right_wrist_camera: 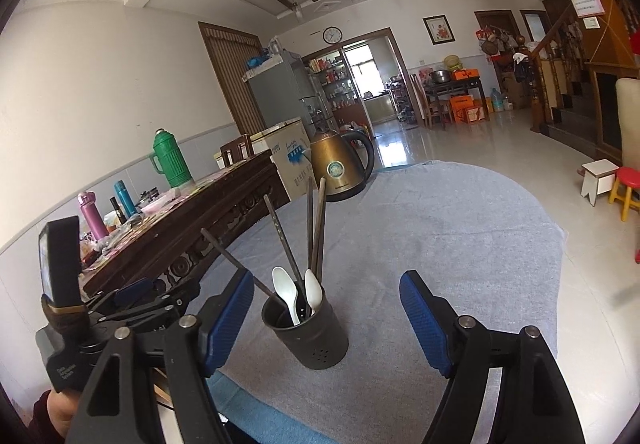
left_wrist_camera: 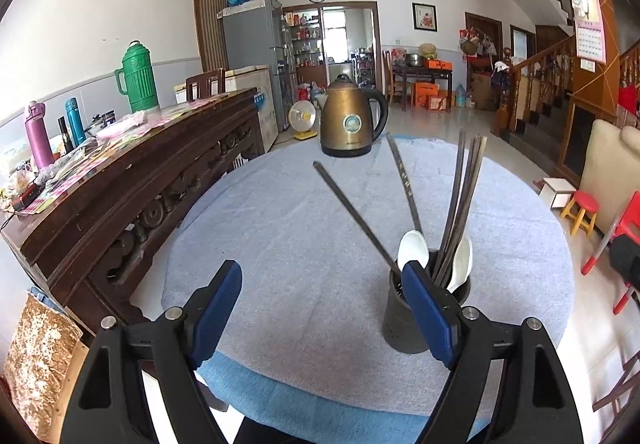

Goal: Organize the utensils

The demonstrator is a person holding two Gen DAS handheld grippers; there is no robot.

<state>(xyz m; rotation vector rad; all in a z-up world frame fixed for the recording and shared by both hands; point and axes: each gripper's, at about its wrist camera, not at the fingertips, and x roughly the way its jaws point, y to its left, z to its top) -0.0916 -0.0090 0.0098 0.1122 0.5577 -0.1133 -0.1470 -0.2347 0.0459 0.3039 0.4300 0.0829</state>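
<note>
Left wrist view: left gripper (left_wrist_camera: 322, 318) nearest, blue pads spread wide, nothing between them. Its right pad overlaps the dark utensil holder (left_wrist_camera: 416, 328) in the picture; can't tell if it touches. Holder stands upright on the blue-grey tablecloth (left_wrist_camera: 280, 236), near side, right of centre. Inside: chopsticks (left_wrist_camera: 460, 211) fanned out, two leaning far-left, the rest bunched to the right, plus two white spoons (left_wrist_camera: 412, 250). Far edge of the table: brass-coloured kettle (left_wrist_camera: 348, 115), well apart from the holder. Wooden sideboard (left_wrist_camera: 160, 167) to the left with a green thermos (left_wrist_camera: 138, 77) and bottles, clear of the work area.

Right wrist view: right gripper (right_wrist_camera: 326, 322) also spread, empty; holder sits between the pads in the picture, just past them. Left gripper visible near left, beside the holder.

Handling, my read: chopsticks light, stiff, thin, probably slick; pinch mid-shaft, not the tips. Spoons look like light plastic or ceramic; treat as chippable, grip the handle. Holder is tall and narrow, likely to tip if a leaning chopstick gets levered. Nothing blocks access from the near side; no loose utensils visible on the cloth, so the task looks about done.
</note>
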